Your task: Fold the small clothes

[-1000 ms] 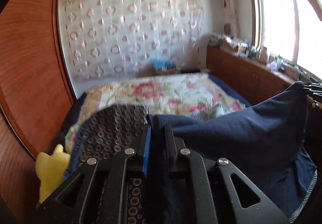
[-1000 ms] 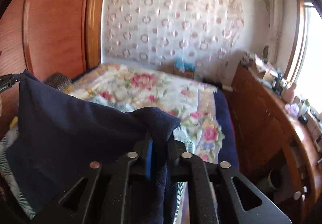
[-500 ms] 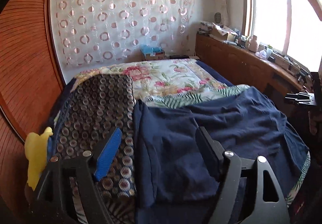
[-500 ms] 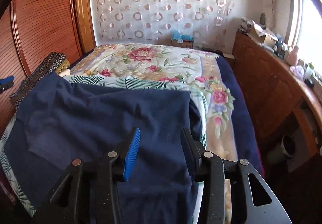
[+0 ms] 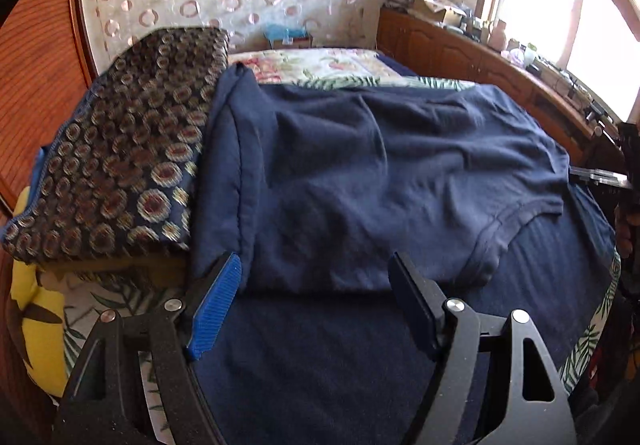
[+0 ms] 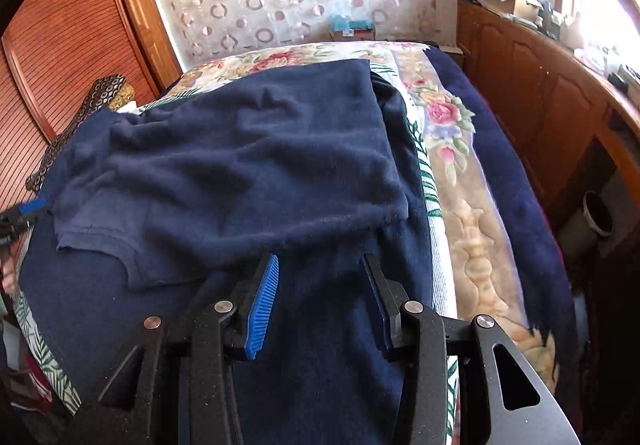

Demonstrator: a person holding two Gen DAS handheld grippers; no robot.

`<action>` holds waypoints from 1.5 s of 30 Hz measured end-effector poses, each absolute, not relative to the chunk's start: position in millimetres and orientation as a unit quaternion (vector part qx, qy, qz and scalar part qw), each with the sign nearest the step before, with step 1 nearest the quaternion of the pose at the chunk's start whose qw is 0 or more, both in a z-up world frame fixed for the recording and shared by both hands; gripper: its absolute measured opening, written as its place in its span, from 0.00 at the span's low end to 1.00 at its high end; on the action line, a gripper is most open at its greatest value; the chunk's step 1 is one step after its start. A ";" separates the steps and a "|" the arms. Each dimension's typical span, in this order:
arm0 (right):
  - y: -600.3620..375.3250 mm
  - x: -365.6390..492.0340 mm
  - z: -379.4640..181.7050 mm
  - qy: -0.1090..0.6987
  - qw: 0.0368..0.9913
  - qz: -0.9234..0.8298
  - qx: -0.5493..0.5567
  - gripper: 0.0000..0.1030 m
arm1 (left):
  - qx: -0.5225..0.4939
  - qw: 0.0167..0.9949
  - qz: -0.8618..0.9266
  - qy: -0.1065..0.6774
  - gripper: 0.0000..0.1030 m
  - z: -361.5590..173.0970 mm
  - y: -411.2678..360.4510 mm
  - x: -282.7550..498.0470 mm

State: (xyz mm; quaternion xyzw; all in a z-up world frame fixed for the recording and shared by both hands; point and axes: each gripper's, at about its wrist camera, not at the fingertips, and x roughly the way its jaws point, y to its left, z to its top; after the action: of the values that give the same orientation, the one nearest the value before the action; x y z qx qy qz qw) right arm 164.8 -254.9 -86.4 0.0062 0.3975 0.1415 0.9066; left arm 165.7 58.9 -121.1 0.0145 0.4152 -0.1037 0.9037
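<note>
A navy blue T-shirt lies on the bed, its far half folded toward me over the near half; its neckline shows at the right in the left wrist view. It also shows in the right wrist view. My left gripper is open and empty, just above the folded edge near the shirt's left side. My right gripper is open and empty, above the folded edge at the shirt's right side. The left gripper's blue pad shows at the far left of the right wrist view.
A folded dark cloth with a circle pattern lies left of the shirt. A yellow cushion sits at the bed's left edge. The floral bedspread stretches beyond. A wooden cabinet runs along the right, a wooden wardrobe on the left.
Both grippers were shut on the shirt's corners and held it up. They laid the fold down, opened and let go, and now hover lower and closer over the shirt.
</note>
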 end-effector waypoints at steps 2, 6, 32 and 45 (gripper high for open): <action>-252.8 168.4 -81.8 0.395 0.908 0.140 0.007 0.42 | 0.018 0.900 -0.105 0.423 0.75 -128.3 55.5 166.2; -249.7 184.3 -80.2 0.400 0.907 0.131 0.020 0.42 | 0.021 0.895 -0.103 0.434 0.75 -137.5 50.4 168.6; -249.8 173.6 -104.5 0.376 0.920 0.105 0.016 0.52 | 0.027 0.893 -0.089 0.440 0.84 -142.9 49.4 156.1; -245.3 173.5 -101.1 0.378 0.920 0.102 0.007 0.54 | -0.065 0.903 -0.041 0.422 0.44 -127.0 96.0 147.2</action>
State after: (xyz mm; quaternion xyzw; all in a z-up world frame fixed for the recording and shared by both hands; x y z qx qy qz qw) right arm 173.5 -245.3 -101.1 0.0067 0.3780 0.1024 0.9201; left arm 147.2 96.0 -127.0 -0.0653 0.4218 -0.0408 0.9034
